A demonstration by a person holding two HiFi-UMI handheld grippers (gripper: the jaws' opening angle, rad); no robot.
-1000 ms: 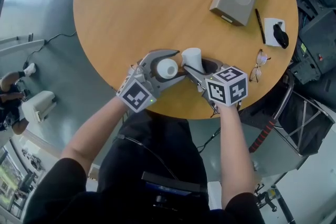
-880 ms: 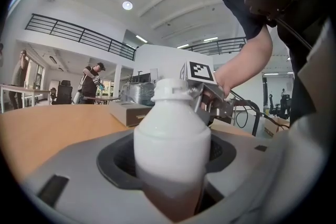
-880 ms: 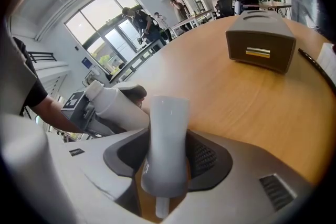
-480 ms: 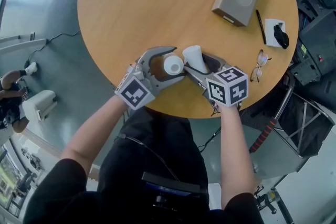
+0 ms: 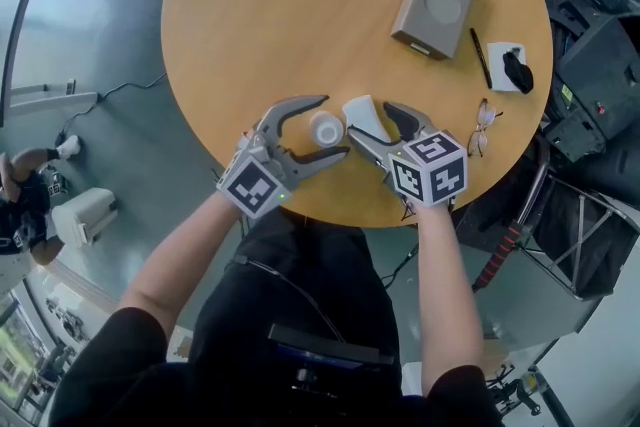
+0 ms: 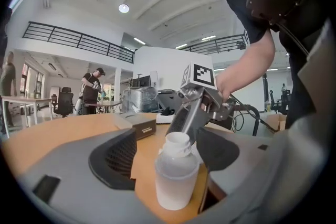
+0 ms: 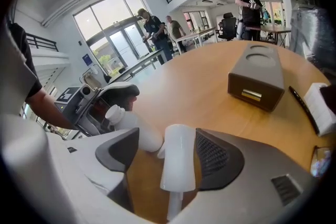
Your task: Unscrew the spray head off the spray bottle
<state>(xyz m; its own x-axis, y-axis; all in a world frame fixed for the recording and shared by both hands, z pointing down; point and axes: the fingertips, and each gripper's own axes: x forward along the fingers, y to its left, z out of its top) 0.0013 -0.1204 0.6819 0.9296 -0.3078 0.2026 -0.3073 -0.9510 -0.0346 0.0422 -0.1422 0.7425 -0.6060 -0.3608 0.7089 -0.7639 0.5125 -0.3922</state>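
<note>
The clear bottle (image 5: pixel 325 127), with its neck bare, stands upright on the round wooden table (image 5: pixel 280 5). It sits between the jaws of my left gripper (image 5: pixel 335 126), which are opening. In the left gripper view the bottle (image 6: pixel 176 176) has a gap to the left pad. The white spray head (image 5: pixel 365 119) is off the bottle, just to its right. It lies between the opening jaws of my right gripper (image 5: pixel 371 120). In the right gripper view the spray head (image 7: pixel 178 162) lies close by the right pad, its tube pointing toward the camera, with the bottle (image 7: pixel 131 123) beyond.
A grey box (image 5: pixel 435 0) with two round recesses lies at the table's far right. A pen (image 5: pixel 480 58), a white pad with a black item (image 5: pixel 512 67) and glasses (image 5: pixel 485 127) sit near the right edge. The table's near edge runs just under both grippers.
Both grippers have spread their jaws wider. The left jaws have come off the bottle and the right jaws off the spray head; both things stay between the jaws on the table.
</note>
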